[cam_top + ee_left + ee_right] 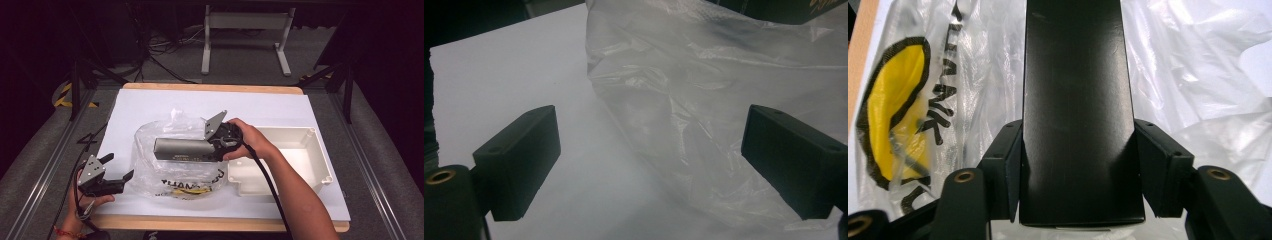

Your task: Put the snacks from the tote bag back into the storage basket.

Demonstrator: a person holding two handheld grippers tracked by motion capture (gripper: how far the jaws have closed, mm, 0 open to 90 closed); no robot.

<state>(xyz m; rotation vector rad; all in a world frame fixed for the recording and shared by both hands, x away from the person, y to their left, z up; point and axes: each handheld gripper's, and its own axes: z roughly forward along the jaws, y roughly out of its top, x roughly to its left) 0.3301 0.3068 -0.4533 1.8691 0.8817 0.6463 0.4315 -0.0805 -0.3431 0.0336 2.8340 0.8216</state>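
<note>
The right gripper (214,144) was clamped tight on one end of the long dark box (181,149), jaws pressing both its sides, the box jutting straight out ahead of them and held over the clear plastic bag (170,170). Under the box, that bag's yellow-and-black print lay off to one side. The left gripper (116,172) sat with jaws spread wide, gripping nothing, the bag's edge just in front of them. Behind the right gripper sat the white tray (300,150).

Dim room, grey carpet floor (45,150), white table frame (245,30), tangled floor cables (165,50)
</note>
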